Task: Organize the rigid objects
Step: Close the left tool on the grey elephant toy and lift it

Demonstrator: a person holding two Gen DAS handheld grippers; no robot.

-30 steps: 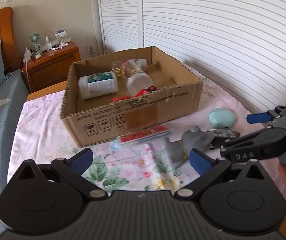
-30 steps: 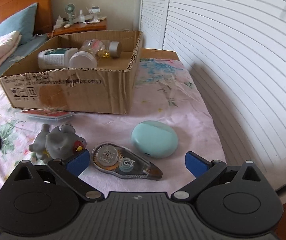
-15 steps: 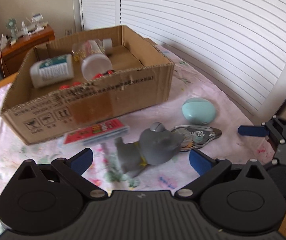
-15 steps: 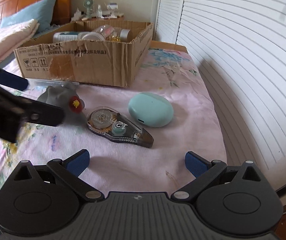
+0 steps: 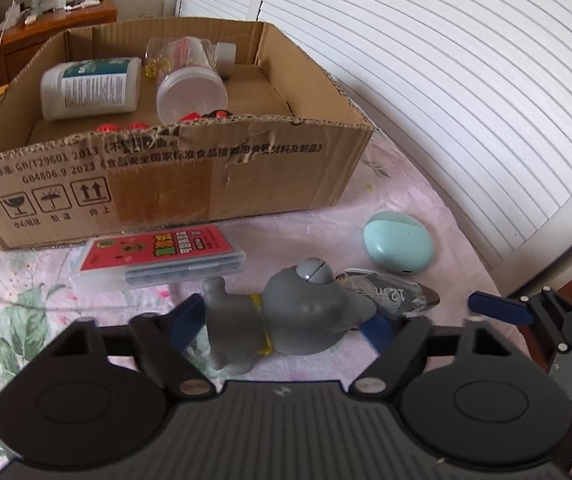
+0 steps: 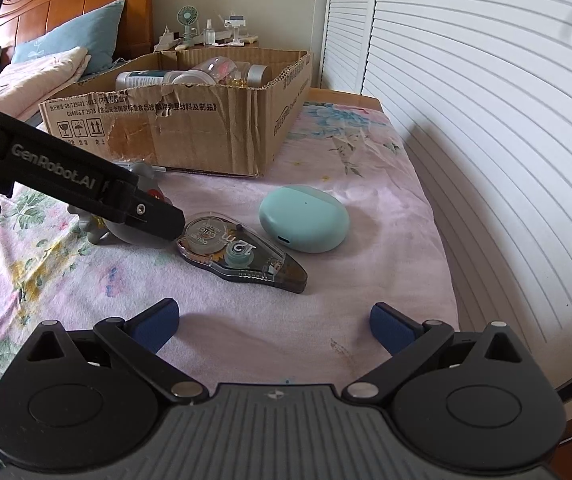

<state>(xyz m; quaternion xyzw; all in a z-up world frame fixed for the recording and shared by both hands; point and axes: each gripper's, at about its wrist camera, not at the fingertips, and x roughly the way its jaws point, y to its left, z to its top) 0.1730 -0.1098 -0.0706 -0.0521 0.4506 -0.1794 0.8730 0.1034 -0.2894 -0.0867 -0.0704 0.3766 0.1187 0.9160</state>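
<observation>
- The left gripper (image 5: 286, 326) had its fingers spread on either side of a grey toy figure (image 5: 286, 316) lying on the flowered bedsheet (image 5: 26, 308); whether the blue pads actually pressed on it could not be made out.
- From the right wrist view, that gripper's black arm crossed in front of the toy (image 6: 126, 228) and hid most of it.
- The right gripper (image 6: 274, 324) hung with its fingers wide apart and nothing between them, above bare sheet.
- The correction tape dispenser (image 6: 238, 252) lay in full sight only from the right wrist; in the left wrist view the toy's head covered part of it (image 5: 397, 292).
- The mint-green earbud case (image 6: 303, 224) sat just beside the dispenser, on the shutter side.
- Only the left wrist view showed the flat clear case with a red label (image 5: 158, 256), lying against the front of the cardboard box (image 5: 166, 180).
- That view also looked down into the box: a white bottle (image 5: 90, 88) on its side, a clear jar (image 5: 192, 94), small red pieces (image 5: 138, 126).
- Only the right wrist view took in the pillows (image 6: 50, 60) and wooden headboard (image 6: 66, 4).
</observation>
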